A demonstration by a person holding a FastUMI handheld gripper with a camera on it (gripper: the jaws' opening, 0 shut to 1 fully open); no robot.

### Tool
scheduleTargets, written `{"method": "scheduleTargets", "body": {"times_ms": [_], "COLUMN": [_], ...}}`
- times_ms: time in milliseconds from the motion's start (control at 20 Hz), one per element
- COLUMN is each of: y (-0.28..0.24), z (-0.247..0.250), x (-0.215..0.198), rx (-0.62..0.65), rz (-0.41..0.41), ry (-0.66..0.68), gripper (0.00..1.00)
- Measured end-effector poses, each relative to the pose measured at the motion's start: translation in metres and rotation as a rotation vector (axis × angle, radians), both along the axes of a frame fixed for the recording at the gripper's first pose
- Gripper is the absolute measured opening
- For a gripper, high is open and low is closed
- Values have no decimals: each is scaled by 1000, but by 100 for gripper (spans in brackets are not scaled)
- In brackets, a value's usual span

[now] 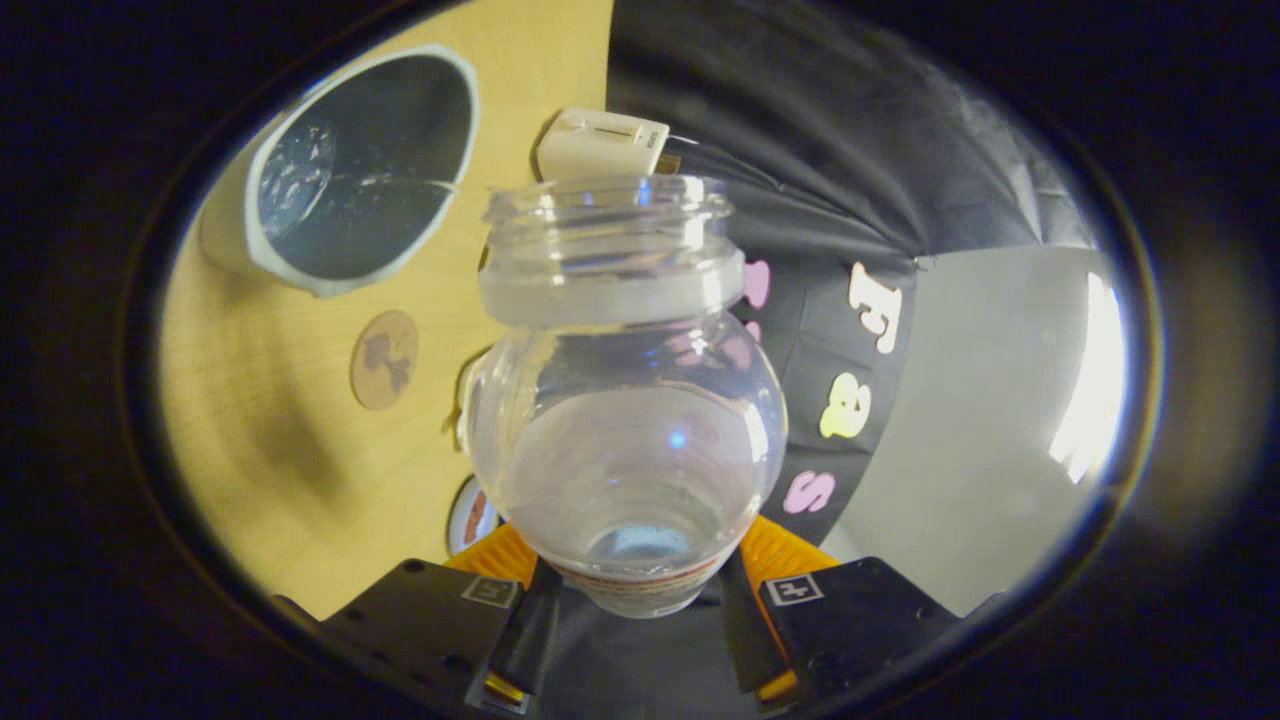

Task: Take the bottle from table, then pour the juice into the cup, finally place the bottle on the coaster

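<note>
The gripper (637, 590) holds the bottle (625, 400); its two fingers press on the lower part of the bottle from both sides, one on the left and one on the right, with the bottle filling the space between them. The bottle is clear plastic with a round belly, a band of label near the fingers and a wide threaded neck with no cap; the open mouth points away from the fingers, and some clear liquid sits inside the belly. The whole view is turned to one side, so the wooden table (300, 480) stands as a yellow surface to the left of the bottle, and the bottle is in the air, not touching it.

Beyond the bottle's mouth and to its left is the cup (340, 170), pale outside and dark inside, with liquid and bubbles in it; its opening faces the camera. Between the cup and the fingers, the round coaster (384, 359) lies flat on the table, well apart from the bottle. Just behind the bottle's mouth there is a small white box (598, 143) with a dark cable; to the right hangs the dark cloth wall (800, 150).
</note>
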State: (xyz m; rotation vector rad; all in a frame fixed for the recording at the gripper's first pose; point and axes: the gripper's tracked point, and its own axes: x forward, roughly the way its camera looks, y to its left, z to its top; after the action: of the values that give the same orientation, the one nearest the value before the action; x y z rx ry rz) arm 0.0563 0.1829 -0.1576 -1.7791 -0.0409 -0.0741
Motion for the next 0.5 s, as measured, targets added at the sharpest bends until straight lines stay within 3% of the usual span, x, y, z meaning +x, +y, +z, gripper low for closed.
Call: {"method": "scheduleTargets", "body": {"times_ms": [350,500], "y": [-17,-12], "z": [-52,-71], "x": [-16,-19], "rx": [414,603], "rz": [-179,-210], "ry": [281,399], "gripper": [74,74]}}
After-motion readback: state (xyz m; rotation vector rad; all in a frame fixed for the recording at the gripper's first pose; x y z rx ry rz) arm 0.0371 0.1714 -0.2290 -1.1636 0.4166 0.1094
